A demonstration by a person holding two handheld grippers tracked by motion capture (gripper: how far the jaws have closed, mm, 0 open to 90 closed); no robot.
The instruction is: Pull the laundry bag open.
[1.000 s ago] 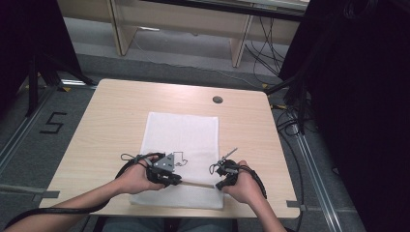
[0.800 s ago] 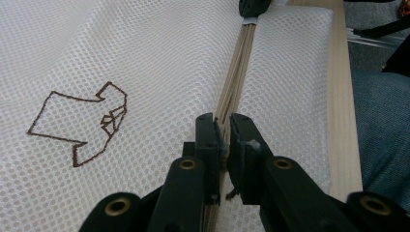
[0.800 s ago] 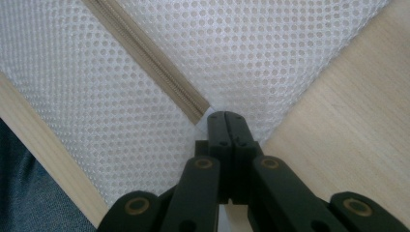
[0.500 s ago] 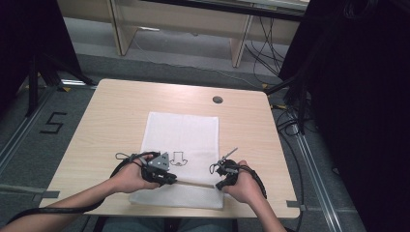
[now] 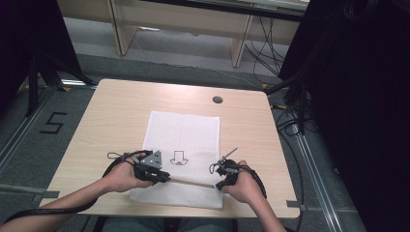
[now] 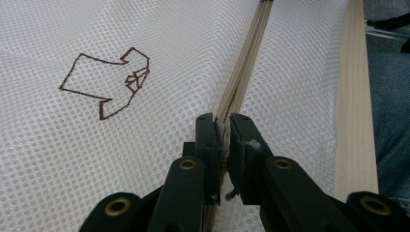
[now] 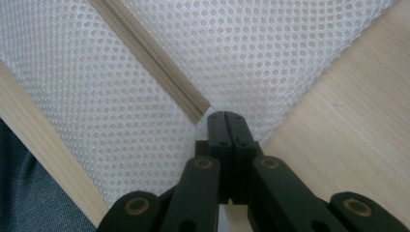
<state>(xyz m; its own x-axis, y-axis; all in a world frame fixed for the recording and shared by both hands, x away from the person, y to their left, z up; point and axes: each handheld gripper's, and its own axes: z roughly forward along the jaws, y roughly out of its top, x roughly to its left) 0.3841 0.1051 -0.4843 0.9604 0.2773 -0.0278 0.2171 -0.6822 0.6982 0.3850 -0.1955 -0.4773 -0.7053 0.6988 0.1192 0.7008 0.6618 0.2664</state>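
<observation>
Bag: a white mesh bag [image 5: 186, 145] lies flat in the middle of the desk [image 5: 111, 111], with its near end at the near edge.
Picture: a small drawing of a shirt [image 5: 180, 157] is on the bag, between the two hands.
Zip: a tan zip [image 6: 246, 63] runs across the bag near the near edge, from one gripper to the other.
Left gripper: the left gripper [image 5: 162, 176] is closed on the zip. In the left gripper view its jaws pinch the zip between them.
Right gripper: the right gripper [image 5: 218, 184] is closed on the bag at the end of the zip [image 7: 200, 112], near the bag's right edge.
Job now: it looks like one hand holds the bag still so the other can slide the zip.
What could go wrong: the thin mesh could get caught in the zip if the bag goes slack.
Also: the zip could slip out of the left gripper if it pulls too hard or at a slant.
Also: if the right gripper lets go, the whole bag could slide along the desk and the zip would not move.
</observation>
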